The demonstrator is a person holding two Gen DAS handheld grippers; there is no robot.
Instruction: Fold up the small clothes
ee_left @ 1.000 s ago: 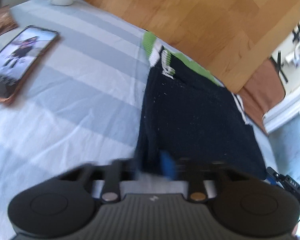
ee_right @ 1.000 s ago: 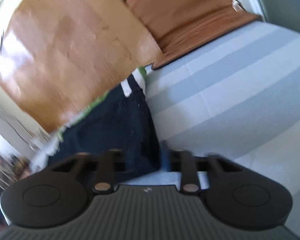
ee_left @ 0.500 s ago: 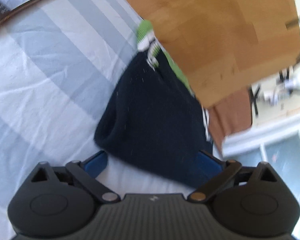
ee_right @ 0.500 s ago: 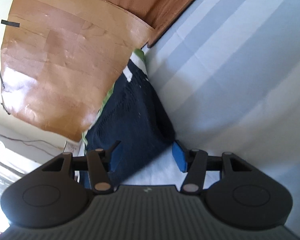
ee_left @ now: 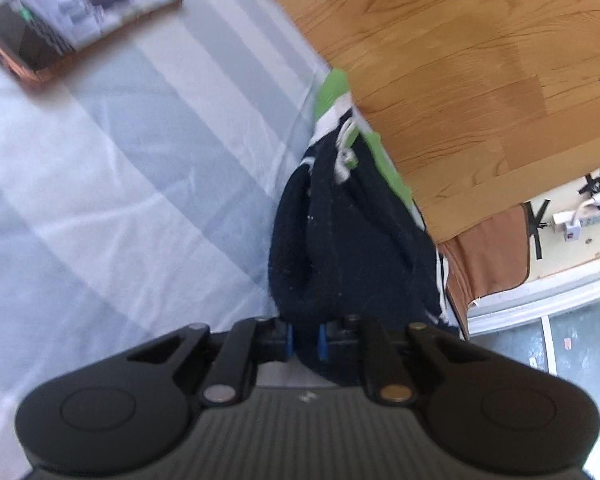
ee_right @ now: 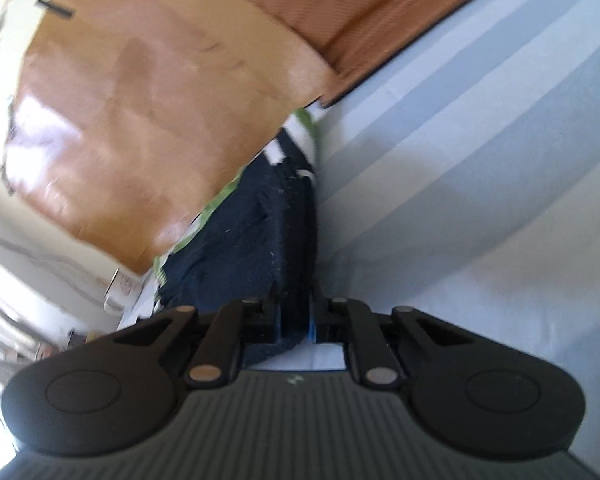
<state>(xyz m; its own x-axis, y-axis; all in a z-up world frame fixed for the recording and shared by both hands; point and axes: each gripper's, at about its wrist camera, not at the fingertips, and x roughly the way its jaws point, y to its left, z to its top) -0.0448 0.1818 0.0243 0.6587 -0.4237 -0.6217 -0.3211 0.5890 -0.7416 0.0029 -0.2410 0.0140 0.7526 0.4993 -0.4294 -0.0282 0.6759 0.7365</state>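
Observation:
A small dark navy garment (ee_left: 352, 248) with green and white trim and a white drawstring lies bunched on the striped blue-grey sheet (ee_left: 132, 184), against a wooden board. My left gripper (ee_left: 305, 342) is shut on the garment's near folded edge, the cloth pinched between its blue pads. In the right wrist view the same navy garment (ee_right: 244, 240) runs up from my right gripper (ee_right: 294, 326). Its jaws are closing and pinch the near edge of the cloth.
A phone (ee_left: 76, 24) with a lit screen lies on the sheet at the far left. A wooden board (ee_left: 460, 80) stands right behind the garment, and a brown cushion (ee_right: 364, 12) lies beside it. A wall with taped cables (ee_left: 580, 208) is at the right.
Both grippers stood wide around the garment's near edge half a second ago and have now shut on it. The cloth has bunched narrower, and both views have rolled.

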